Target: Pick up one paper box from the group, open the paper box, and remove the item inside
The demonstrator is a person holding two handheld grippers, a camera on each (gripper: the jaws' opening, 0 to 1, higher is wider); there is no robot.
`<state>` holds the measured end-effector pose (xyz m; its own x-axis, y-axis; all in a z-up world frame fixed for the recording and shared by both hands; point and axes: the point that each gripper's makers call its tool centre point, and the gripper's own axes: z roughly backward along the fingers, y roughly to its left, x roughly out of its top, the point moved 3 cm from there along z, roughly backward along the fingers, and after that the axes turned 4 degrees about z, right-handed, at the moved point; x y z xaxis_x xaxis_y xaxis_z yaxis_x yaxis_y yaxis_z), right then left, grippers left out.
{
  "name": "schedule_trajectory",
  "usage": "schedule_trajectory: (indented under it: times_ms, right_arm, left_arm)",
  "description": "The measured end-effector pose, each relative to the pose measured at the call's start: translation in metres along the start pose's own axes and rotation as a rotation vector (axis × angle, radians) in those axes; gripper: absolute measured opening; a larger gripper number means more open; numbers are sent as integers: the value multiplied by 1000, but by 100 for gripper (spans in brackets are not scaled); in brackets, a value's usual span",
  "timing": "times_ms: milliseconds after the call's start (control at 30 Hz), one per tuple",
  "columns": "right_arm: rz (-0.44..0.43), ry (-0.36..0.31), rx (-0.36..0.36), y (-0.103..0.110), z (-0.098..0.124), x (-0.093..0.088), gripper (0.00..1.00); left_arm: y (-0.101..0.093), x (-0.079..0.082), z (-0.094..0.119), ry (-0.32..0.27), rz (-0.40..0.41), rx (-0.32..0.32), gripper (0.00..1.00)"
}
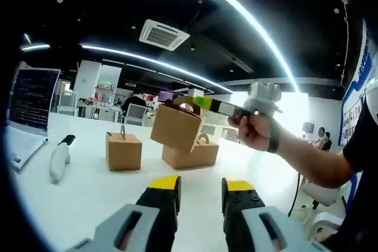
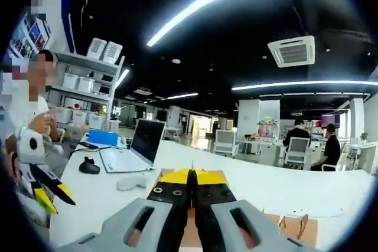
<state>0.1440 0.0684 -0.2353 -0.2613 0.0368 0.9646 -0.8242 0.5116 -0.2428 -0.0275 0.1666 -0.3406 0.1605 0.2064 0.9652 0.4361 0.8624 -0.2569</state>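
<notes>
Right tongs (image 2: 191,182): jaws pinched on the handle of one paper box (image 1: 176,127), lifted above the counter (image 1: 88,187).
Left tongs (image 1: 202,188): narrowly parted, holding nothing, low over the counter.
Other boxes (image 1: 124,151): two resting on the counter below.
Next move: likely bring the left tongs up and grip the lid flap gently, keeping the box level.

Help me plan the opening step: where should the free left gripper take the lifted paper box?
Judging by its pose, the lifted box hangs tilted from its top handle in the right gripper. The open left gripper could come from below and pinch a lower side edge, steadying it.
</notes>
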Motion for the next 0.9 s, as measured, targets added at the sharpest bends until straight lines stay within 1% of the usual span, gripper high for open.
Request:
schedule_trajectory:
  times_ms: [200, 333, 433, 533, 600, 667, 733, 833, 900]
  right_arm:
    - [-43, -8, 75, 4, 4, -10, 2]
    - [-54, -5, 100, 5, 4, -18, 2]
    - [-60, -16, 123, 7, 8, -18, 2]
    - [-55, -23, 140, 4, 12, -17, 2]
    - [-75, -48, 184, 5, 15, -14, 2]
    - [-76, -68, 236, 8, 18, -12, 2]
    - [-70, -65, 247, 6, 19, -13, 2]
    - [-58, -74, 314, 9, 24, -12, 2]
    - [-56, -72, 323, 8, 25, -15, 2]
  left_arm:
    - [3, 2, 1, -4, -1, 10, 30]
    - [2, 0, -2, 1, -7, 6, 30]
    - [2, 0, -2, 5, -10, 2, 30]
    - [4, -1, -2, 8, -8, 6, 30]
    - [7, -3, -3, 11, -2, 11, 30]
    - [7, -4, -3, 13, 0, 14, 30]
    - [8, -4, -4, 14, 2, 14, 30]
    - [6, -5, -7, 13, 10, 10, 30]
    - [5, -5, -9, 15, 9, 5, 30]
